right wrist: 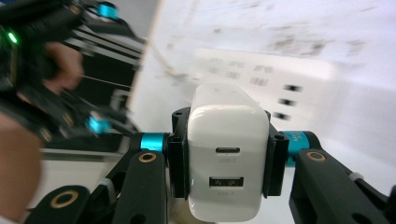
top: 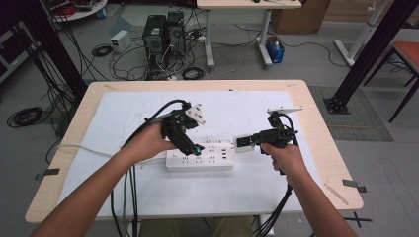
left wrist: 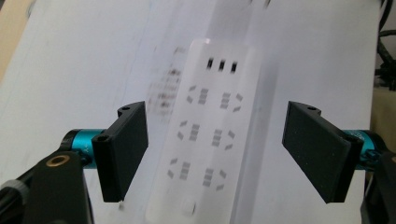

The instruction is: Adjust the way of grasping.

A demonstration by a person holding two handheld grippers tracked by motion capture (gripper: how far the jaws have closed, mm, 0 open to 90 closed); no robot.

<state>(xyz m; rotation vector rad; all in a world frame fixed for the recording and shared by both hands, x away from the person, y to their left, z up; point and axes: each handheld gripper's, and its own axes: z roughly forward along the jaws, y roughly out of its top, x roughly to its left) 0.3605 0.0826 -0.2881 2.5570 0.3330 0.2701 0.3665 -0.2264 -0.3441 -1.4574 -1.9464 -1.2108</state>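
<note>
**Holding a USB charger beside the power strip**

Judging how it will handle, we take the white charger (right wrist: 227,161) for a small, rigid plastic block, light for its bulk, with smooth glossy faces that could slip if pinched weakly. Its flat side walls are the sensible place to take hold, and that is where the right gripper (top: 253,140) has it: in the right gripper view both black pads press flat on the two sides, the ports facing the camera, so this gripper is clenched on the charger.

In the high view the charger sits at about 3 o'clock from the power strip (top: 199,157), just beside its right end and seemingly raised a little off the tabletop (top: 123,197). We cannot tell which way its prongs point.

The strip is a stiff, longer plastic bar, heavier than the charger, likely to slide on the white sheet unless steadied. The left gripper (left wrist: 217,147) is released, with its jaws standing apart on either side of the strip, which lies below them, running toward 12 o'clock in its own view. No pad touches it.
</note>
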